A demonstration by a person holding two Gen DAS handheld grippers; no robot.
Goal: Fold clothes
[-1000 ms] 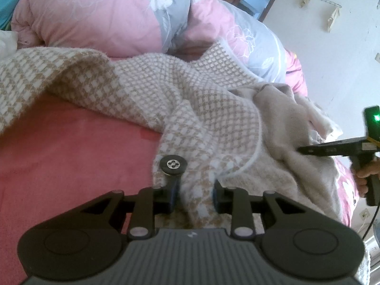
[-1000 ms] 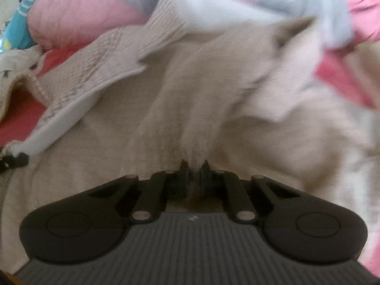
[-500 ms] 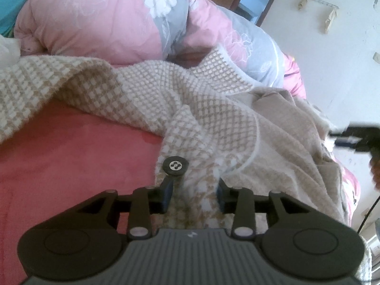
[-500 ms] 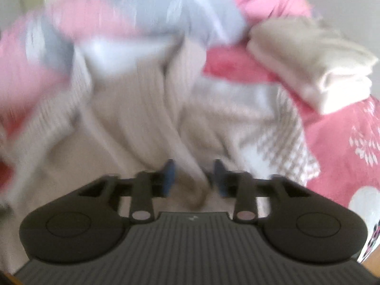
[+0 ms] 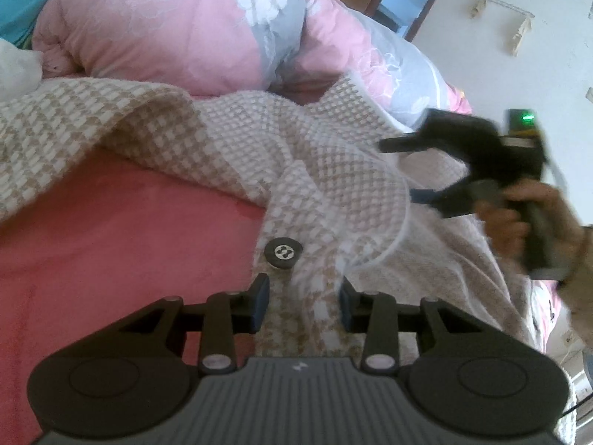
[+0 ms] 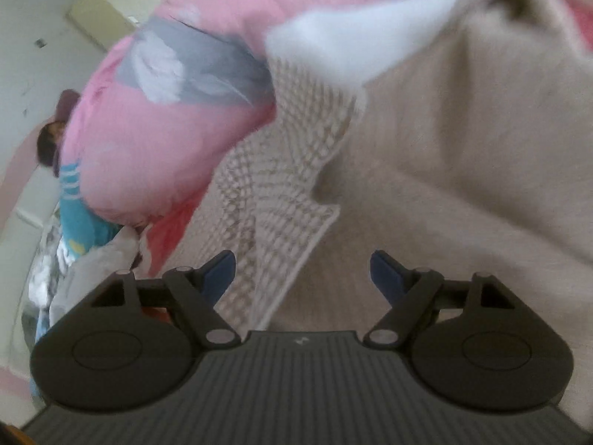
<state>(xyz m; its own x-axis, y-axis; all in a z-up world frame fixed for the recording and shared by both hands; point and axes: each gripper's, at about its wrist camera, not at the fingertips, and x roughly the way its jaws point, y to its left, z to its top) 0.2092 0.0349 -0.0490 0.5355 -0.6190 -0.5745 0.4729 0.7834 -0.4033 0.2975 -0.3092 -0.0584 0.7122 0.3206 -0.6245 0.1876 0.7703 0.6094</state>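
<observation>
**Right gripper lets go of the cardigan**

Since a second ago the right gripper (image 6: pixel 303 272) has released the beige lining; its jaws have just been opening and stand wide, empty, blurred. Left gripper (image 5: pixel 301 301) straddles the houndstooth cardigan's (image 5: pixel 326 189) buttoned edge, grip uncertain. Cardigan sprawls across the red bed (image 5: pixel 111 230), its far end cut off.

The right tongs (image 5: pixel 404 170) and the hand (image 5: pixel 519 222) on them are smeared by motion blur in the left wrist view. The right wrist view is blurred throughout: the cardigan (image 6: pixel 463 148) loses its weave. The left tongs (image 5: pixel 300 298) hide the cloth under their body.
</observation>
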